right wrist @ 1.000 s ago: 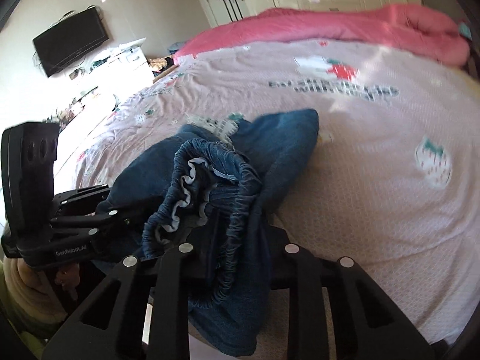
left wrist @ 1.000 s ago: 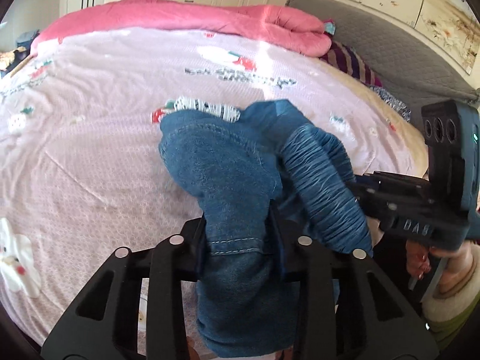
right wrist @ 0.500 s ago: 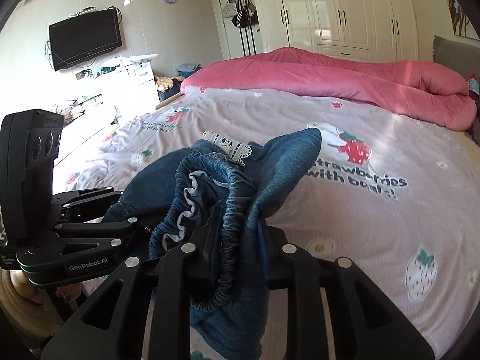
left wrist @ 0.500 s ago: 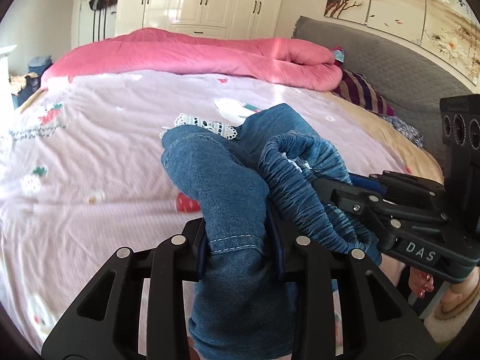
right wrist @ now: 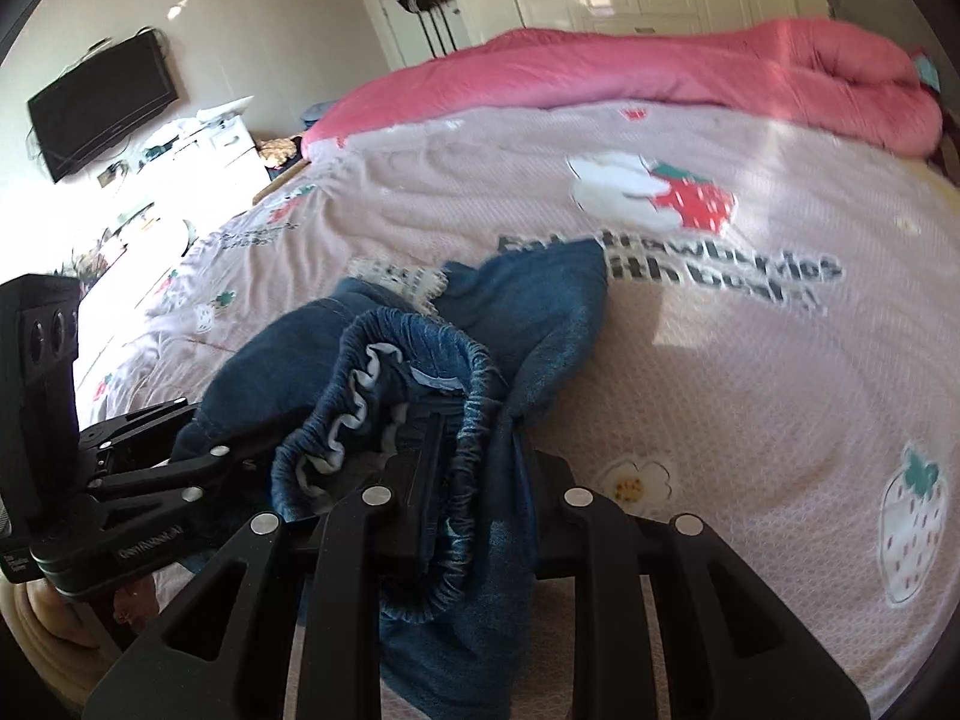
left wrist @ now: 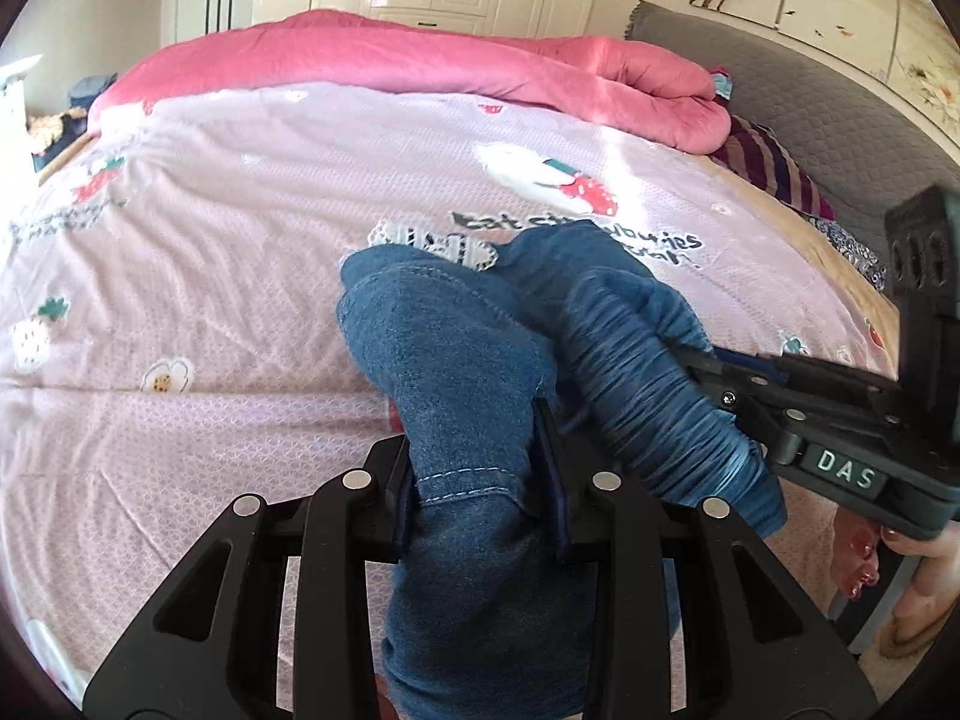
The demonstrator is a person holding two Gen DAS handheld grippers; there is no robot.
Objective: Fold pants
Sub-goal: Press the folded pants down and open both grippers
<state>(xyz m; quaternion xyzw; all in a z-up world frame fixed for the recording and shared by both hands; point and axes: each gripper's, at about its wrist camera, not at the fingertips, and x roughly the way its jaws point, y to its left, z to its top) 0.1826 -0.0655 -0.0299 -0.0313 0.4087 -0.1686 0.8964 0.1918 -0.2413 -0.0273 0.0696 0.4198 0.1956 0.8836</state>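
Blue denim pants [left wrist: 456, 360] with an elastic gathered waistband [left wrist: 648, 372] and white lace trim [left wrist: 432, 240] hang bunched between both grippers above the bed. My left gripper [left wrist: 480, 468] is shut on a hemmed denim edge. My right gripper [right wrist: 468, 480] is shut on the gathered waistband [right wrist: 468, 384]. The right gripper also shows in the left wrist view [left wrist: 840, 420], and the left gripper in the right wrist view [right wrist: 144, 468]. The pants [right wrist: 540, 312] droop below both jaws.
A pink strawberry-print bedsheet [left wrist: 240, 210] covers the bed [right wrist: 750, 360]. A rolled pink duvet [left wrist: 420, 60] lies along the far side. A grey headboard [left wrist: 810, 78] and striped pillow [left wrist: 774, 168] stand at right. A TV [right wrist: 102, 102] and cluttered dresser [right wrist: 198, 144] are at left.
Both grippers have moved forward and lower over the bed with the pants still held. The views tilted down toward the sheet; the grips are unchanged.
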